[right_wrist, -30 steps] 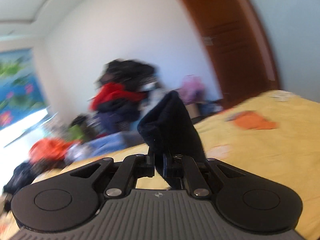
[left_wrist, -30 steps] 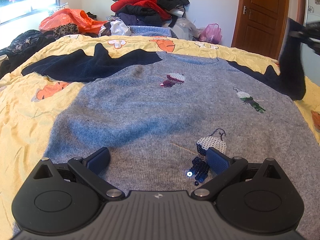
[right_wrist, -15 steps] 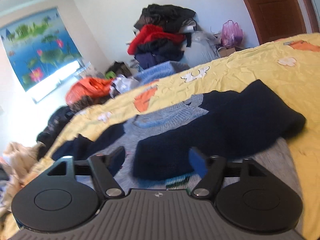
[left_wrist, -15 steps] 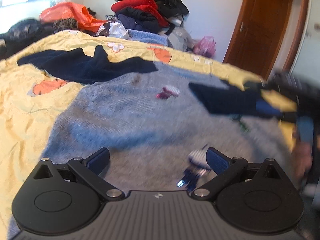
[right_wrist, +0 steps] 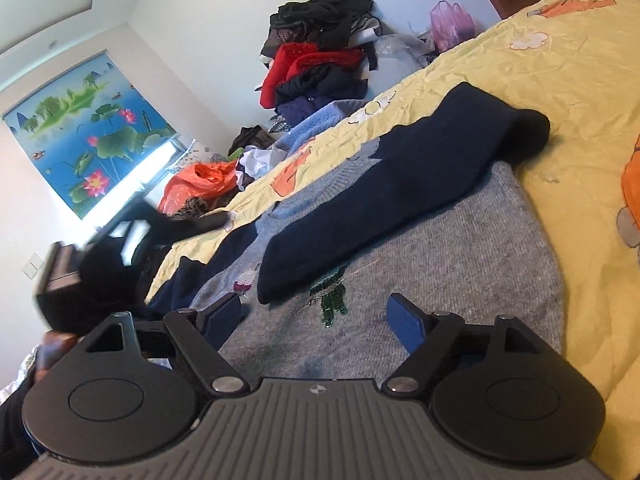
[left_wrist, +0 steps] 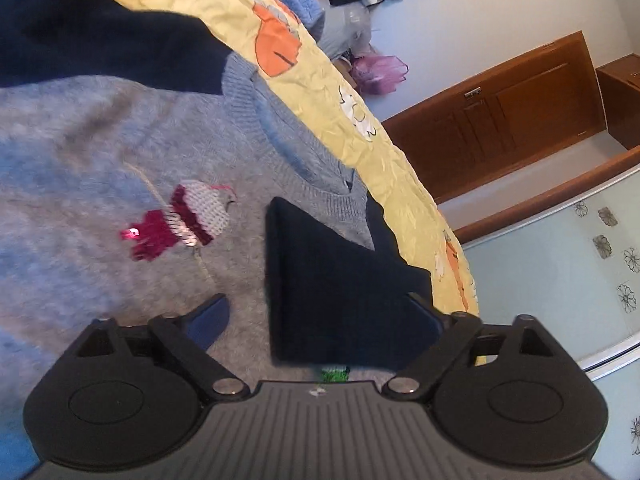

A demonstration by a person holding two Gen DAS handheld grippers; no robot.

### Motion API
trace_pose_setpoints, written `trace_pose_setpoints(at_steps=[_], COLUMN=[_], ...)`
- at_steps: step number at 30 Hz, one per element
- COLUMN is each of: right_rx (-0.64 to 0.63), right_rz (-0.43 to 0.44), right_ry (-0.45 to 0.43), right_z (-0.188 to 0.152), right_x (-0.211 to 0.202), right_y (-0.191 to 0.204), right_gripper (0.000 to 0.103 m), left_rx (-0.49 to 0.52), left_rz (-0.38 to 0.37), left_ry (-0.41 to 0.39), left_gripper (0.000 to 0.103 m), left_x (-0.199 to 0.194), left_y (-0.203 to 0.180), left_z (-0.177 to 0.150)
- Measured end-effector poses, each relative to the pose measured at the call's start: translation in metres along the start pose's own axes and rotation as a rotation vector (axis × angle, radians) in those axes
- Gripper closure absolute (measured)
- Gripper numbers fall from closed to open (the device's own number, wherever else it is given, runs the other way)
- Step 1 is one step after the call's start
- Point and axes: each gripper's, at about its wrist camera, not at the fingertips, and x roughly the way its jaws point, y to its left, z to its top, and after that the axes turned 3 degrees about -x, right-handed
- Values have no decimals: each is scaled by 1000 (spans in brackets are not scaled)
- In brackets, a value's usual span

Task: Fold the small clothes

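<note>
1. a grey sweater [right_wrist: 440,264] with navy sleeves lies spread flat on a yellow bedsheet [right_wrist: 568,80] printed with orange and white figures.
2. its right sleeve [right_wrist: 400,184] is folded in across the chest, cuff end lying by a green sequin patch [right_wrist: 332,300]; the bend of the sleeve rests at the sweater's edge on the sheet.
3. the right gripper [right_wrist: 316,316] hovers low over the grey front, its jaws wide and opening, nothing between the blue pads; the cuff lies just ahead of them, untouched.
4. the left gripper [left_wrist: 320,320] is rolled, so the room looks tilted in its view. its jaws are wide and closing. the folded sleeve's cuff end [left_wrist: 340,292] lies between the pads, near or against the right pad [left_wrist: 424,312]; the left pad [left_wrist: 208,320] stands clear over grey knit. no grip shows.
5. in the left view a maroon and white sequin patch [left_wrist: 184,220] sits below the ribbed collar [left_wrist: 280,148], and the other sleeve [left_wrist: 100,40] lies spread toward the top left.
6. past the bed are a heap of clothes [right_wrist: 320,64], an orange bag [right_wrist: 204,184], a pink bag [right_wrist: 450,24], a lotus blind [right_wrist: 88,128] and a wooden door [left_wrist: 500,108].
7. at the left edge of the right view the left gripper shows as a blurred dark shape.
</note>
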Motion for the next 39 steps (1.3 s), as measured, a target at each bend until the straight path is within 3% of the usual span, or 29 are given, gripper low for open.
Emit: trace_pose_setpoints(at_steps=[1,3,5,6,8,12,15,19,24,26,28,30,31,32,34,36,39], right_rx=[5,13,13,13,12,11,8,5,-7,-12,-20,-55,-86,-120,-177,-230,-295], right_rz=[7,18,24,26,30,29,29,30,25,20,-6,-49,-50,-58,-97,-152,-265], right_ry=[-3,-8,-10,-10,-10,-11,-10,-9,-4,-1,13,29,11,-23,-68,-61,21], right_z=[-1,-1,-1,-1,-1,-1,-1,-1,0,0,2,10,17,28,56,82,105], right_x=[-1,-2,-2,-2,-2,-2,-2,-2,-1,0,0,-2,-4,-5,4,30,84], right_y=[-1,-3,-4,-3,-3,-2,-2,-1,2,3,5,14,17,22,29,32,28], right_gripper=[21,20,19,19,18,18,18,16,15,15,16,15,15,15,14,11,13], left_rx=[19,60,100,122,179,318,380,366,281,277,299,379,436,493,577,592,569], left_rz=[3,9,59,95,142,148,146,247,341,343,398,366,343,332,344,367,378], left_ry=[2,26,49,68,68,8,-79,-157,-63,-127,-229,-344,-379,-391,-378,-351,-248], left_gripper=[17,44,84,93,95,95,95,95,93,91,90,87,76,51,14,14,14], left_x=[5,14,27,35,41,25,-7,-32,-22,-31,-47,-64,-67,-65,-46,-21,15], left_y=[-6,-16,-23,-26,-33,-54,-57,-30,17,15,3,-13,-22,-30,-42,-45,-39], left_z=[0,1,0,0,-1,2,14,42,54,47,37,26,21,17,16,18,22])
